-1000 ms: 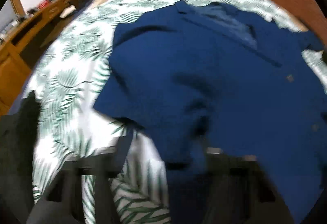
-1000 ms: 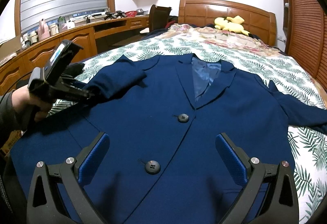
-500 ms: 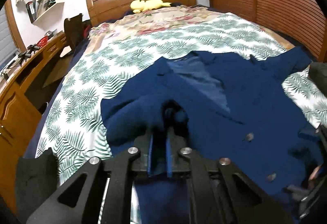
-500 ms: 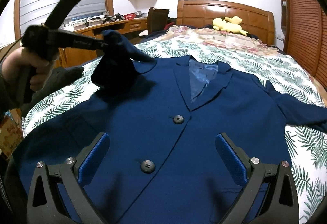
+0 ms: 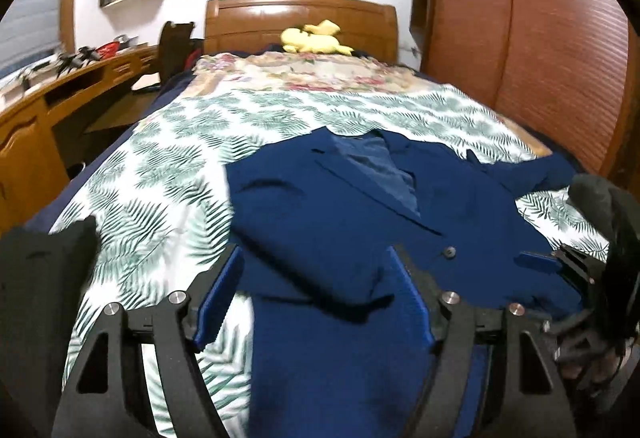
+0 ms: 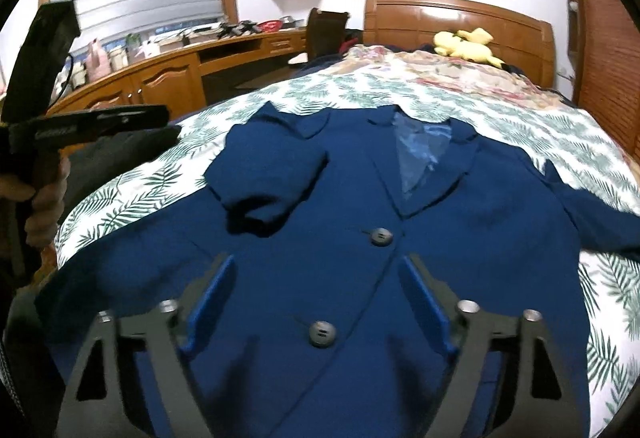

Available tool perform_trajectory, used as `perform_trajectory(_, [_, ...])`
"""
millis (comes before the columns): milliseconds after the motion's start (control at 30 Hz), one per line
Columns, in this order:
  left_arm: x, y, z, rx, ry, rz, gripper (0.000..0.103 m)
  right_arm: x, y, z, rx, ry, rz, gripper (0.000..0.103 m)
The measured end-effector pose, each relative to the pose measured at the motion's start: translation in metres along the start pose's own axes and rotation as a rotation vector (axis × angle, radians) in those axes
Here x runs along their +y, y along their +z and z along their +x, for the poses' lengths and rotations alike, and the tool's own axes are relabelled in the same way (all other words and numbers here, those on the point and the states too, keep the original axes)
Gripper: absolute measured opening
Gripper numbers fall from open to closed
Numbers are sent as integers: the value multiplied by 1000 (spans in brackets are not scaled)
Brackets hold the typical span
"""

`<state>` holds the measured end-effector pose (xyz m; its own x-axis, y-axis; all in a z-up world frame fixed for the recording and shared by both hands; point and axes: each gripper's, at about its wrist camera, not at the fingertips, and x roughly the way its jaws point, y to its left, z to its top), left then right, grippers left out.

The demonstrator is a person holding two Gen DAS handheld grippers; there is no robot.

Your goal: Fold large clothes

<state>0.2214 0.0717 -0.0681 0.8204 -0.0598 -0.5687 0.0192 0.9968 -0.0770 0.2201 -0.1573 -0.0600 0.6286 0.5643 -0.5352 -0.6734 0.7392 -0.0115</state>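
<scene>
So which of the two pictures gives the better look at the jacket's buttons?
The right wrist view. It looks straight down the jacket front, showing both buttons, one above the other and fairly sharp. The left wrist view sees the jacket from the side and shows only one small button.

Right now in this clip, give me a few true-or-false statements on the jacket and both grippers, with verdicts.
1. The left gripper is clamped on a sleeve. False: its fingers are apart and hold nothing.
2. The navy jacket lies front-up on the leaf-print bedspread. True.
3. One sleeve is folded over the jacket's chest. True.
4. The right gripper grips a button. False: it is open above the jacket.
</scene>
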Motion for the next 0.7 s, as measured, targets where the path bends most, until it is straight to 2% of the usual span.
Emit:
perform_trajectory(200, [32, -22, -15, -27, 37, -6, 74, 22, 23, 16, 28, 44, -52, 60])
perform_trajectory(367, [58, -33, -33, -66, 52, 4, 74, 52, 50, 55, 88, 97, -106, 46])
perform_trajectory(467, [75, -38, -44, -76, 59, -5, 74, 67, 63, 89, 141, 117, -137, 42])
perform_trajectory(700, [107, -45, -51, -73, 64, -55, 74, 100, 80, 170, 286, 165, -213, 40])
